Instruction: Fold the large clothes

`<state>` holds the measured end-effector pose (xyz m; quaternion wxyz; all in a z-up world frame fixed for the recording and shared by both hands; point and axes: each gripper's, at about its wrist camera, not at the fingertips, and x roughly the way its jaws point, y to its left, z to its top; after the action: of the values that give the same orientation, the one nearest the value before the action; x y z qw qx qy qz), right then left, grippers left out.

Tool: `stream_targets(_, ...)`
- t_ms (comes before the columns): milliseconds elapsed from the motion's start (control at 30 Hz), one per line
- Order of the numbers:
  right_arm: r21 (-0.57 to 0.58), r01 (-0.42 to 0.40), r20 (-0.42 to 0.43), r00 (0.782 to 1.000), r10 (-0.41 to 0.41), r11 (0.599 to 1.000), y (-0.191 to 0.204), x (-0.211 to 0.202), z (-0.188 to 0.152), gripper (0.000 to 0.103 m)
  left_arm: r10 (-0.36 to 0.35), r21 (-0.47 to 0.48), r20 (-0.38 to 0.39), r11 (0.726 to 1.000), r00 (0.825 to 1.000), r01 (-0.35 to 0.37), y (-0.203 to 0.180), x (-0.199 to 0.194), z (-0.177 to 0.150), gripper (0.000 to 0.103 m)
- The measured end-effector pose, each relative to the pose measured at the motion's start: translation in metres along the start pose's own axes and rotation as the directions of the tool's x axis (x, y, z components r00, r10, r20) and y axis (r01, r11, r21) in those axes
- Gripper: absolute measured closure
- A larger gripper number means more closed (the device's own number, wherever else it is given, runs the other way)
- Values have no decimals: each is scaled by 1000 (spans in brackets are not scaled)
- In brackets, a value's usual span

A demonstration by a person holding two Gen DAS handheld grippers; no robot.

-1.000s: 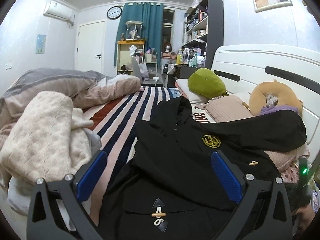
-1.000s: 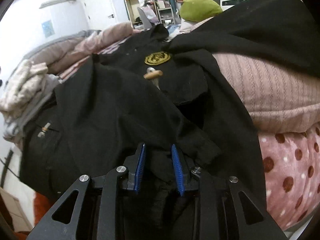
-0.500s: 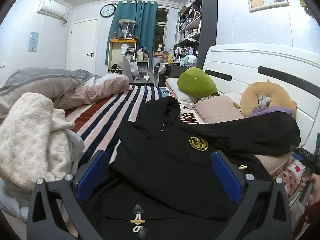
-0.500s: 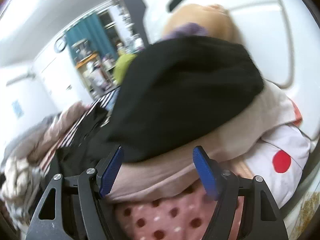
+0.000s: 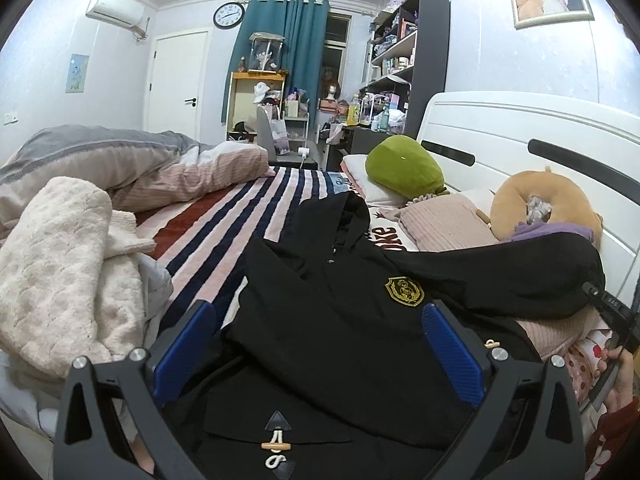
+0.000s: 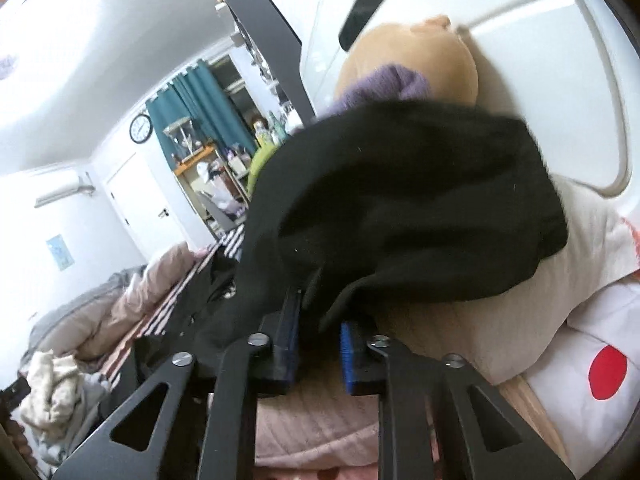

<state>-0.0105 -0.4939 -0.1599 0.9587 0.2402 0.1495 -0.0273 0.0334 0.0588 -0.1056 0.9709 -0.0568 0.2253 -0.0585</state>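
Honestly you're barely into this one: the black coat (image 5: pixel 332 344) is lying front-up across the striped bed (image 5: pixel 224 232), and one side looks flipped over the front, but that's about it for folding. The right-hand sleeve (image 5: pixel 512 280) is draped up over the pink pillow (image 5: pixel 444 228) near the headboard (image 5: pixel 520 136), so that has to come in before you can fold the body. Your right gripper (image 6: pixel 318 344) is pinched nearly closed on the sleeve edge, so you've got hold of it. Your left gripper (image 5: pixel 316 356) hovers wide open over the coat's front, holding nothing. Clutter-wise, watch the cream knit blanket (image 5: pixel 60 272) piled just left of the coat, plus the green plush (image 5: pixel 404 168) and orange neck pillow (image 5: pixel 532 208) crowding the headboard side
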Motion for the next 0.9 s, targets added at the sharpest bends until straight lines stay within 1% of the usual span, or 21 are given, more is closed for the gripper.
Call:
stream_targets(67, -41, -8, 38, 999, 10, 999, 16, -11, 4, 98, 3, -8, 0, 1000, 1000, -3, 5, 0, 0, 1)
stream_targets(100, -80, -5, 58, 998, 9, 997, 28, -19, 8, 98, 2, -12, 1, 1000, 1000, -2, 8, -1, 0, 1)
stream_targets(133, -101, -7, 71, 997, 14, 995, 47, -16, 10, 98, 1, -15, 2, 1000, 1000, -1, 10, -2, 0, 1)
stream_targets(200, -156, -60, 106, 991, 77, 986, 73, -24, 19, 98, -7, -22, 8, 1000, 1000, 7, 15, -4, -1, 1)
stream_targets(233, -168, -84, 110, 989, 103, 982, 86, -21, 23, 98, -9, -23, 11, 1000, 1000, 9, 19, -5, -2, 1)
stream_targets(267, -192, -125, 111, 983, 148, 973, 100, -25, 27, 98, -9, -24, 15, 1000, 1000, 9, 22, -7, -3, 1)
stream_targets(300, -211, -145, 111, 979, 171, 967, 111, -25, 29, 98, -9, -24, 19, 1000, 1000, 9, 25, -8, -3, 1)
stream_targets(400, -294, -228, 79, 962, 261, 928, 162, -17, 26, 98, -6, -26, 28, 1000, 1000, 7, 36, -13, -5, 1)
stream_targets(433, -311, -244, 69, 958, 278, 918, 174, -13, 22, 98, -7, -27, 30, 1000, 1000, 8, 41, -15, -6, 1)
stream_targets(500, -366, -305, 22, 942, 336, 879, 211, -3, 8, 98, -7, -25, 33, 1000, 999, 8, 48, -18, -7, 1)
stream_targets(567, -386, -361, -34, 925, 378, 849, 241, 11, -7, 98, -2, -22, 38, 1000, 999, 3, 55, -21, -8, 1)
stream_targets(600, -388, -402, -77, 911, 406, 829, 255, 16, -16, 98, -1, -20, 41, 1000, 999, 1, 58, -23, -9, 1)
stream_targets(633, -390, -448, -131, 892, 433, 805, 268, 23, -29, 98, 1, -19, 43, 1000, 999, 0, 61, -24, -10, 1)
stream_targets(667, -396, -495, -202, 868, 453, 773, 283, 33, -46, 98, 3, -19, 46, 1000, 999, -2, 64, -26, -11, 1)
stream_targets(700, -403, -525, -258, 851, 458, 750, 296, 42, -61, 98, 5, -20, 47, 1000, 999, -4, 68, -27, -12, 1)
stream_targets(733, -405, -563, -329, 825, 459, 721, 310, 52, -80, 98, 6, -22, 47, 1000, 999, -5, 71, -28, -13, 1)
stream_targets(767, -394, -610, -417, 785, 457, 688, 323, 62, -103, 98, 7, -24, 45, 1000, 999, -6, 74, -29, -15, 1)
stream_targets(800, -378, -643, -481, 751, 452, 667, 332, 69, -121, 98, 10, -25, 44, 1000, 999, -8, 76, -29, -16, 1)
stream_targets(833, -345, -685, -565, 698, 441, 642, 340, 79, -145, 98, 11, -26, 42, 1000, 999, -10, 78, -30, -16, 1)
stream_targets(867, -316, -710, -630, 653, 420, 629, 346, 87, -167, 98, 13, -28, 39, 1000, 999, -12, 80, -30, -18, 1)
stream_targets(900, -297, -723, -683, 617, 390, 624, 350, 94, -185, 98, 14, -32, 37, 999, 999, -13, 83, -30, -19, 1)
